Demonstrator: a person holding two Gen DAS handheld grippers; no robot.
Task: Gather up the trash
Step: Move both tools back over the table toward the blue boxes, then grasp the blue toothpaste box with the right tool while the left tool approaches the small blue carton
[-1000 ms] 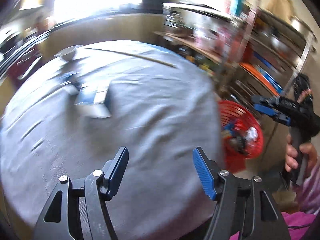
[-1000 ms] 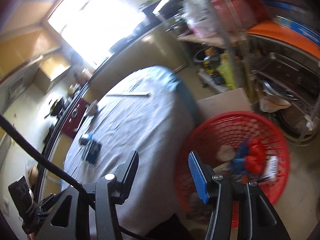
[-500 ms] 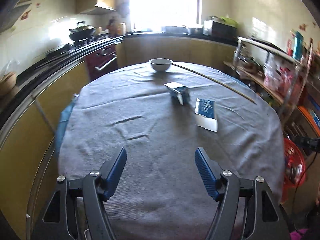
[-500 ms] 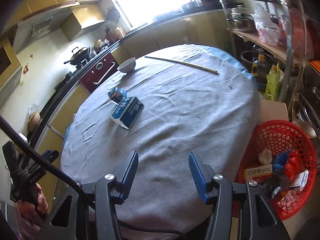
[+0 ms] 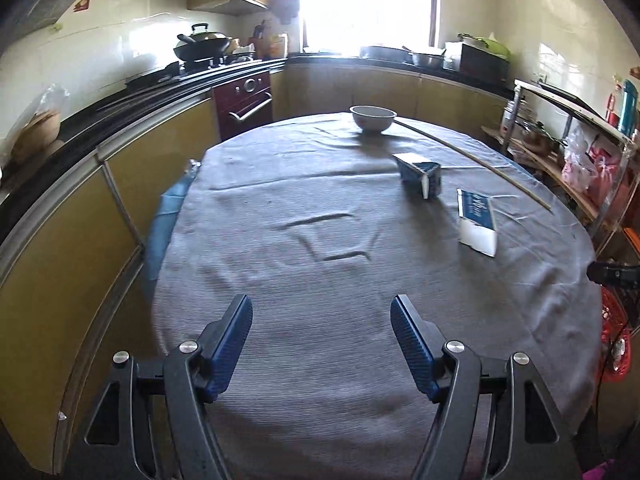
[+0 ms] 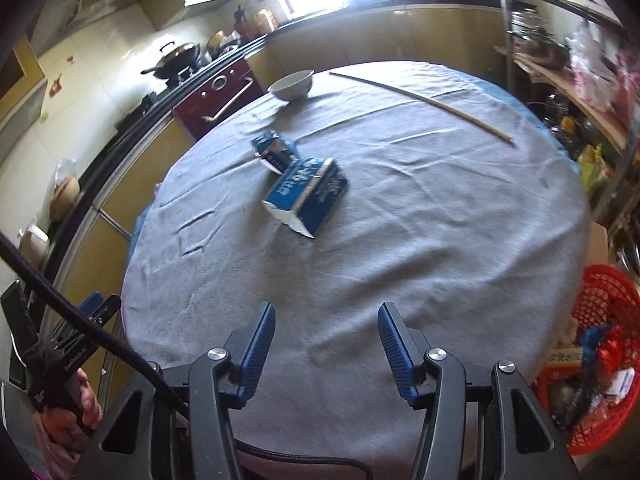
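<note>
Table (image 5: 280, 280) under grey cloth, round, filling both views. Left tool (image 5: 321, 344) low centre of left view, jaws apart, nothing between. Right tool (image 6: 327, 344) low centre of right view, jaws apart, empty too. Larger blue carton (image 6: 308, 196) lying on its side mid-frame in right view, smaller blue carton (image 6: 274, 152) touching or just beside it, toward upper left. White bowl (image 6: 291, 85) near far edge, thin stick (image 6: 420, 100) at upper right. Red basket (image 6: 600, 360) at lower right, off the table, holding wrappers.
</note>
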